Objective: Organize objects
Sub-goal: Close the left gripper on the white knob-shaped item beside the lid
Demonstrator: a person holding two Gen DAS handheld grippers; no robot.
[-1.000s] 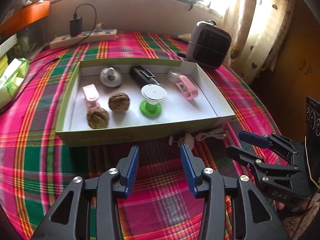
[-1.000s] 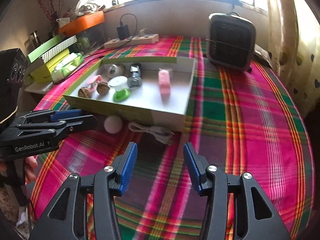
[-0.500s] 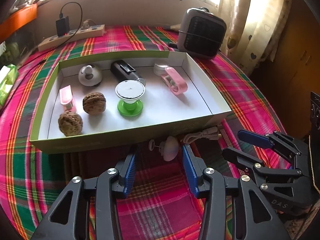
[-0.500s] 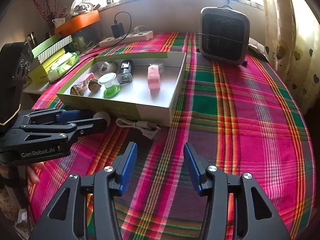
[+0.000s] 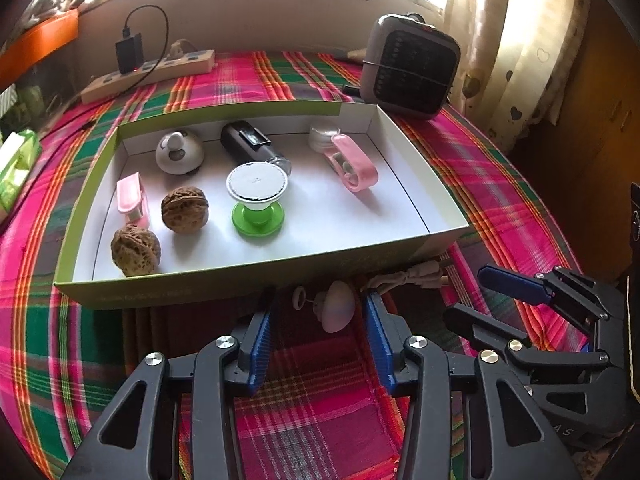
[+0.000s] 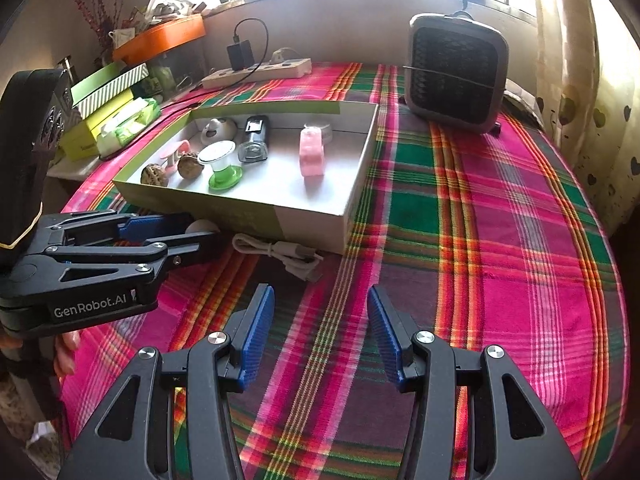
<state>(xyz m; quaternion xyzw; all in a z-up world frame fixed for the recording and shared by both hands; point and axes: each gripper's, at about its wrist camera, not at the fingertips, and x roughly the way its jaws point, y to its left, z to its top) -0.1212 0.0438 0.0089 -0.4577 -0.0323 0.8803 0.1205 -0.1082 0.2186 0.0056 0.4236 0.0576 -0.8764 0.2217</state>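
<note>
The left hand-held gripper (image 5: pixel 318 316) is closing around a small white rounded object (image 5: pixel 337 311) that lies on the plaid-covered table (image 5: pixel 312 412) just in front of the open box (image 5: pixel 256 276); its pads do not yet press on the object. The right hand-held gripper (image 6: pixel 320 316) hovers over bare cloth, jaws moderately wide and empty. A coiled white cable (image 6: pixel 280 254) lies beside the box's near wall.
</note>
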